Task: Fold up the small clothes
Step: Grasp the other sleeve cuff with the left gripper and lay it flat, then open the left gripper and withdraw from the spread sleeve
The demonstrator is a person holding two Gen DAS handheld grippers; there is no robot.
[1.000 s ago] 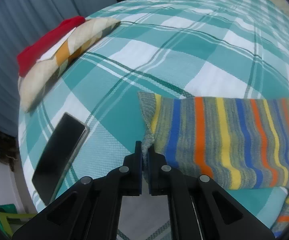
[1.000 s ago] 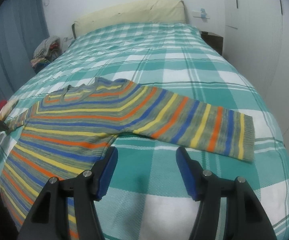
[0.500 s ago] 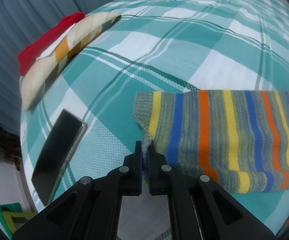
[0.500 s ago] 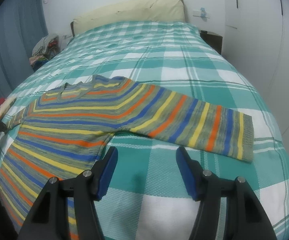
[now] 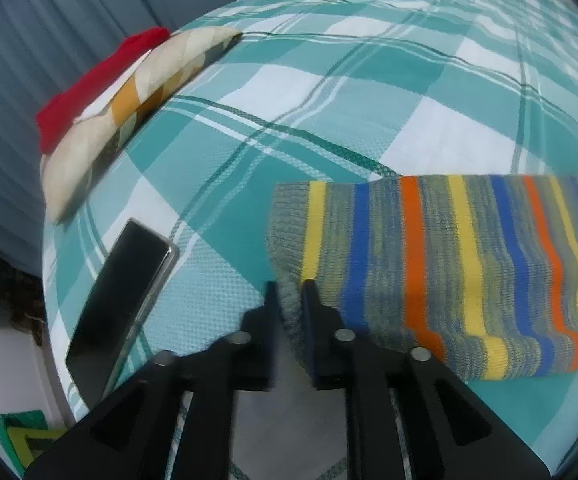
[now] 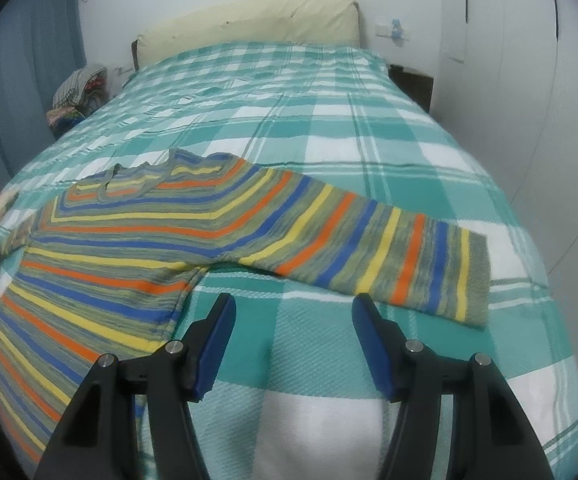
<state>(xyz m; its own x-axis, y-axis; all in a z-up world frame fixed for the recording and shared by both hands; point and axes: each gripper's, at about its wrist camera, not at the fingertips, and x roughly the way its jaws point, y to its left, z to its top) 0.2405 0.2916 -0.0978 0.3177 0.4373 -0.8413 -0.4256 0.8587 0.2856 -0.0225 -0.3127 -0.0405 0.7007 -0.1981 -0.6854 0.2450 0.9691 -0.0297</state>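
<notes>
I see the teal checked bed (image 6: 369, 140) filling both views, with the striped sweater (image 6: 193, 232) spread flat across mid-frame. My left gripper (image 5: 289, 292) pinches its sleeve cuff (image 5: 289, 220), lower centre; my right gripper (image 6: 293, 308) hangs spread, holding nothing. A phone (image 5: 121, 300) lies lower left.

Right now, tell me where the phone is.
In the left wrist view, the phone lies flat on the plaid bedspread near the bed's edge, left of the left gripper and below the folded clothes.
</notes>
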